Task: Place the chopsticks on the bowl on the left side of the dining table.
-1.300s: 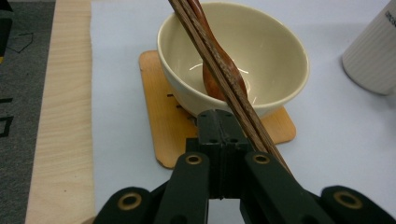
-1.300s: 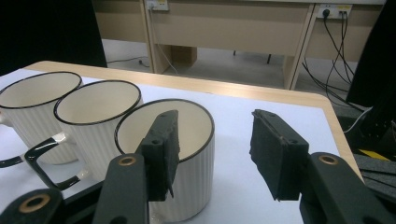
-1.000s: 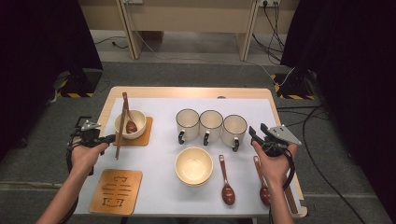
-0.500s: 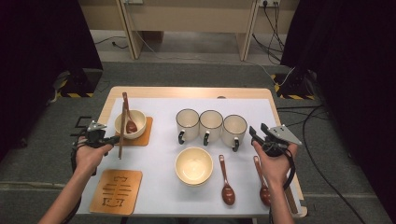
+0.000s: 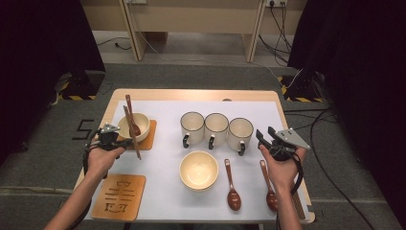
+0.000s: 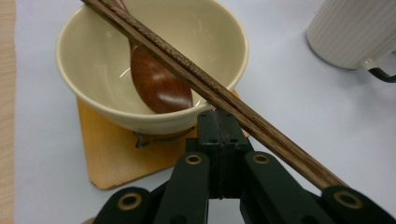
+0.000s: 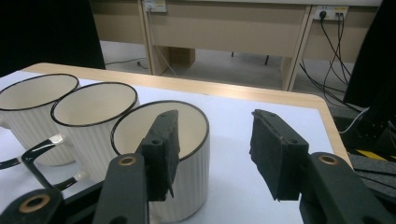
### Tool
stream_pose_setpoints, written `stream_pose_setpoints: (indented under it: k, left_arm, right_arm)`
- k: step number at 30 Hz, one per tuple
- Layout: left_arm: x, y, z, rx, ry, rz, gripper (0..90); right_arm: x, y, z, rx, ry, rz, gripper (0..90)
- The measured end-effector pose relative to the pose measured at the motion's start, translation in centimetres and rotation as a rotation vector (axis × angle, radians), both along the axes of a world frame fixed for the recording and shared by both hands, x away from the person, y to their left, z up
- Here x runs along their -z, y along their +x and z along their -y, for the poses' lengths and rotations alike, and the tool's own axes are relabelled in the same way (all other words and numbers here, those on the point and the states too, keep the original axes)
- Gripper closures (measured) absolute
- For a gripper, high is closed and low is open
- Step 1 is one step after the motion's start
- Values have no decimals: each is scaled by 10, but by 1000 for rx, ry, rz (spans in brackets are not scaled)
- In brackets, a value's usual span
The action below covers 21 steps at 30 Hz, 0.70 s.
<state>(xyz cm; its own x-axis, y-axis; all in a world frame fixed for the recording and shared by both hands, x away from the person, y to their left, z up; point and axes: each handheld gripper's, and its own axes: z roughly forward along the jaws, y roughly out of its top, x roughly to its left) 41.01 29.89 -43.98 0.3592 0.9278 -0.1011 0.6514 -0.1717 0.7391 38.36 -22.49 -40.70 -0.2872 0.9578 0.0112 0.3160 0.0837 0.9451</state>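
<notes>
The left gripper [image 5: 125,142] is sitting at the near-left edge of the cream ceramic bowl [image 5: 134,126] that is resting on the square orange-brown wooden coaster [image 5: 147,136]. In the left gripper view its two black jaws are pressed flat together with no gap, their tip just in front of the bowl's [image 6: 154,60] near wall. The pair of dark brown wooden chopsticks [image 6: 210,91] is lying slantwise over the bowl's rim and running down across the gripper's right-hand arm, touching it; whether the closed jaws are actually pinching the sticks cannot be told. A reddish-brown wooden spoon [image 6: 159,84] is resting inside that bowl, under the chopsticks.

The right gripper [image 5: 265,138] is hovering well to the right of the bowl, just beside the last of three white ribbed mugs with black rims [image 5: 217,129]. In the right gripper view its jaws are standing wide apart and holding nothing, the left jaw overlapping the nearest mug [image 7: 187,158] in the picture, though contact cannot be judged.

Nearer the person than the bowl, a second cream bowl [image 5: 198,169] is sitting on the white table [image 5: 163,187], with two more reddish-brown spoons [image 5: 232,187] to its right and a second wooden coaster with a carved pattern [image 5: 118,196] to its left.
</notes>
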Motion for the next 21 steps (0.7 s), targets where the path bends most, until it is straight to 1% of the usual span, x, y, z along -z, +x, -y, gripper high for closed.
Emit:
stream_pose_setpoints:
  k: [5,7,8,12,14,17,21]
  left_arm:
    - [-1,4,12,18,-3,-1,889]
    - [-2,6,16,25,-3,-1,889]
    - [-2,8,21,29,-4,-3,889]
    - [-2,11,28,39,-7,-1,889]
    - [-3,13,33,49,-3,-2,889]
    - [-5,17,38,53,-3,7,889]
    - [-7,22,45,59,5,6,889]
  right_arm:
    - [1,1,1,-1,3,0,522]
    - [1,1,2,1,-3,0,522]
    - [1,1,2,0,-1,0,522]
    - [1,1,2,0,2,3,522]
    - [1,1,3,0,2,-1,522]
    - [1,0,3,5,4,-2,522]
    - [1,1,4,5,3,-3,522]
